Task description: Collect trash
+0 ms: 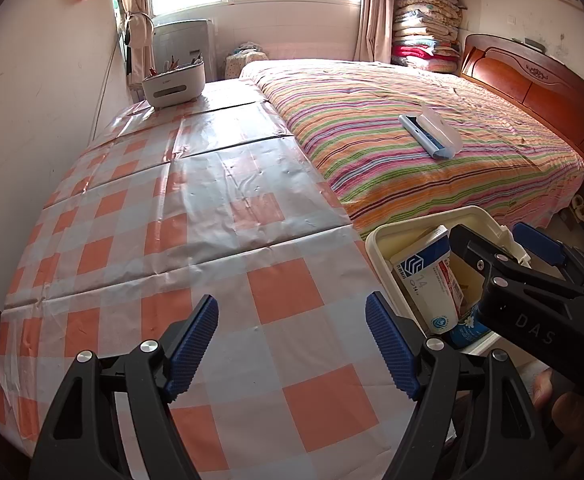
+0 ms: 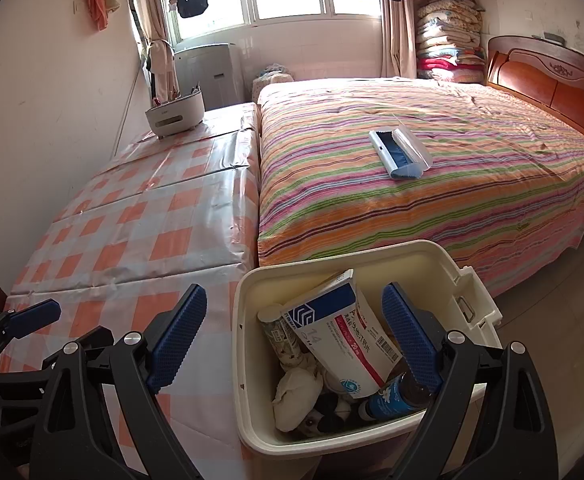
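Beside the checked table's [image 2: 132, 240] near right corner, a cream bin [image 2: 248, 360] holds a white carton [image 2: 344, 332], bottle [image 2: 392, 396] and wadded paper [image 2: 296, 392]; right gripper [image 2: 292, 336] and left gripper [image 1: 292, 348] hover agape, empty.

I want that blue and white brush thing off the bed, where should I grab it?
Grip the brush across its narrow width near the middle, coming straight down from above. It lies flat and diagonal on the striped bedspread, so turn the hand-held gripper to span the long sides.
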